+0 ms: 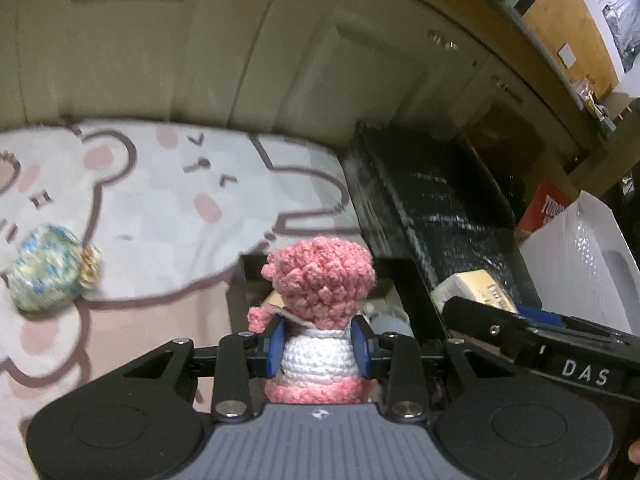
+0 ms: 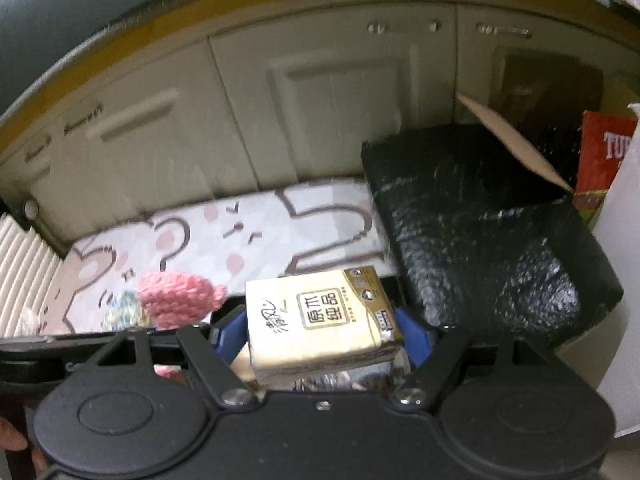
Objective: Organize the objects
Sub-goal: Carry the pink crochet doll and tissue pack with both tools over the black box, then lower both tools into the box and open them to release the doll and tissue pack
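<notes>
- Left gripper (image 1: 319, 354) closed snugly on a crocheted doll (image 1: 316, 304), blue pads (image 1: 276, 350) pressing the white midsection from both sides; pink curly head upright above the fingertips, pink base just below them.
- Right gripper (image 2: 320, 330) spread fairly wide and clamped on a tissue pack (image 2: 320, 316), blue pads (image 2: 412, 332) against its two short ends; printed face of the pack turned up toward the camera.
- To the left of the left gripper and a little ahead, a small blue-and-cream crocheted ball (image 1: 48, 268) lying on the bear-print mat (image 1: 180, 200), well apart from the doll.
- Ahead and right of the left gripper, a black box (image 1: 432, 200); same box ahead-right of the right gripper.
- Directly below both grippers, a dark open container with mixed items inside, too blurred to name.
- Beyond the mat, ahead of both grippers, cream cabinet doors (image 2: 332, 92).
- Far right of the right gripper, a red carton (image 2: 600, 160) standing behind the black box.
- Both views motion-blurred.
</notes>
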Tool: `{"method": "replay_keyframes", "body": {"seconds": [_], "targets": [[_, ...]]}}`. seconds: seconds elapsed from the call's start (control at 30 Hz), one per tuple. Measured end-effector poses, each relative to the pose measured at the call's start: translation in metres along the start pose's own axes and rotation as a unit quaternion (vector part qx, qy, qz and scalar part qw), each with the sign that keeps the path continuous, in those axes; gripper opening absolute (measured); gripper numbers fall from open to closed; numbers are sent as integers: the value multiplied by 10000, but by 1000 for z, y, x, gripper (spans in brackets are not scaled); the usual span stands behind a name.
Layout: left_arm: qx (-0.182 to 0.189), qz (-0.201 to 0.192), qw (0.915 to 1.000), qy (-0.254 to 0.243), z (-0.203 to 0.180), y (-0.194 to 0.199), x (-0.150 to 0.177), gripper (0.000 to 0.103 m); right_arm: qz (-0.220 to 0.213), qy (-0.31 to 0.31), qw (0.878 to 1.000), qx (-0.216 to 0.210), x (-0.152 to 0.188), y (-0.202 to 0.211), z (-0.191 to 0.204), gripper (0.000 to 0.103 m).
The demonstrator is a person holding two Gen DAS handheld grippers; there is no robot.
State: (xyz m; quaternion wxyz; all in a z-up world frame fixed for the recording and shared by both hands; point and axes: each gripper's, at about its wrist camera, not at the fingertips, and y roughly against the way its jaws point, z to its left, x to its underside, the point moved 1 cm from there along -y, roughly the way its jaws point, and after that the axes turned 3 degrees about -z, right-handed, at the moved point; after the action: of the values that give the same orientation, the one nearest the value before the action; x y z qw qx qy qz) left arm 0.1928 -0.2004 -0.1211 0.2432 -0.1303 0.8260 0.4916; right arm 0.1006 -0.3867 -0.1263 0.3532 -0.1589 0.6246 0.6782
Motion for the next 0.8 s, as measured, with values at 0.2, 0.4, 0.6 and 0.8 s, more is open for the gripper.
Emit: {"method": "replay_keyframes", "body": {"seconds": [0.2, 0.4, 0.6, 0.8], "targets": [[20, 318, 9994, 101, -3, -22, 13, 36, 187, -119, 9997, 60, 6, -7, -11, 79], [-131, 379, 9992, -65, -6, -32, 22, 36, 264, -287, 9992, 35, 7, -14, -17, 79], [-218, 322, 9989, -262, -10, -33, 25, 41, 425, -252, 9988, 6, 10, -20, -16, 79], [-311, 130, 9987, -380, -14, -21, 21, 62, 561, -521, 9971, -26, 11, -23, -23, 79]]}}
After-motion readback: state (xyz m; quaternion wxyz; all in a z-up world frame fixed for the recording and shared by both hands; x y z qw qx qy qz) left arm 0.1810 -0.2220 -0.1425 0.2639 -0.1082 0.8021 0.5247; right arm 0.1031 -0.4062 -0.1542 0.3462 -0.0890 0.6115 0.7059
